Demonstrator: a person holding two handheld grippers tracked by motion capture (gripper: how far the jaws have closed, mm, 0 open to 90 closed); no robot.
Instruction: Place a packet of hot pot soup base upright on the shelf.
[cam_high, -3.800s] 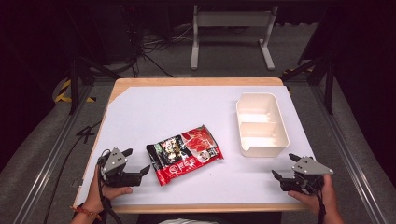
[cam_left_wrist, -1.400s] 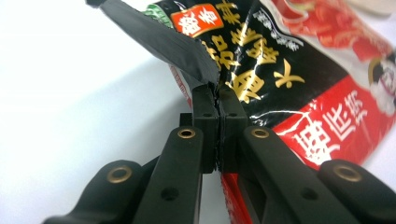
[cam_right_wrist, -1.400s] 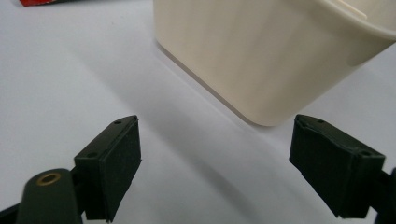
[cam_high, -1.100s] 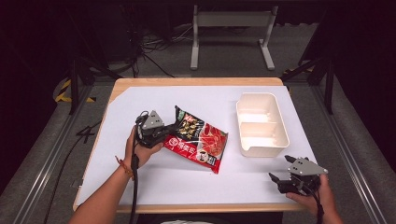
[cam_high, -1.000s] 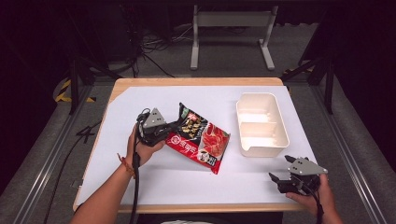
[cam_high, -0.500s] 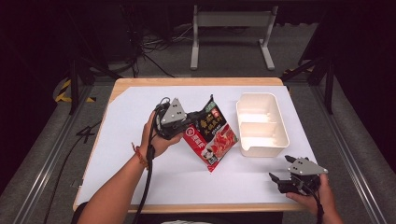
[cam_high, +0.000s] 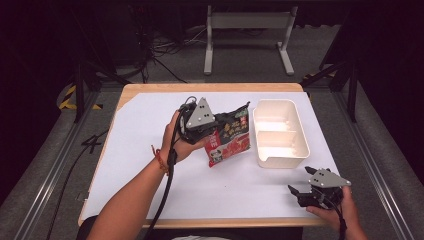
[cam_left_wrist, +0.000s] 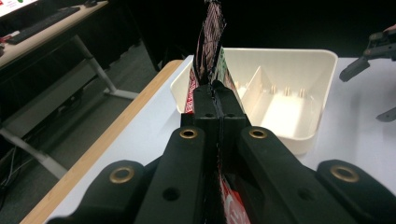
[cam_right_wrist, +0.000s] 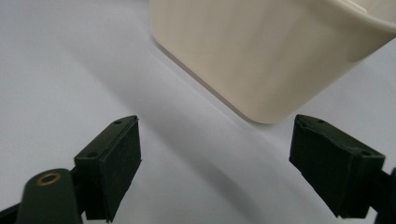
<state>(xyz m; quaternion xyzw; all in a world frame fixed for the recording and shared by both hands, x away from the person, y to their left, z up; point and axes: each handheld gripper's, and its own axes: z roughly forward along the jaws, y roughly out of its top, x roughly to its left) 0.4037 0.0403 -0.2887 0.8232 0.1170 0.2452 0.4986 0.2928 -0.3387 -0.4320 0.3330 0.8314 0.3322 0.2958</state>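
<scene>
One hand-held gripper, the left (cam_high: 216, 131), clenched a snack packet (cam_high: 231, 141) above the counter (cam_high: 140, 150), just beside the white tray (cam_high: 300, 155). Near the counter's front right corner, the right hand-held gripper (cam_high: 299, 192) rested with jaws apart, holding nothing.

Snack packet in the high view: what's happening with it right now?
The left gripper is shut on the red snack packet and holds it off the white table, beside the cream two-compartment tray. The right gripper rests open near the table's front edge, holding nothing.
</scene>
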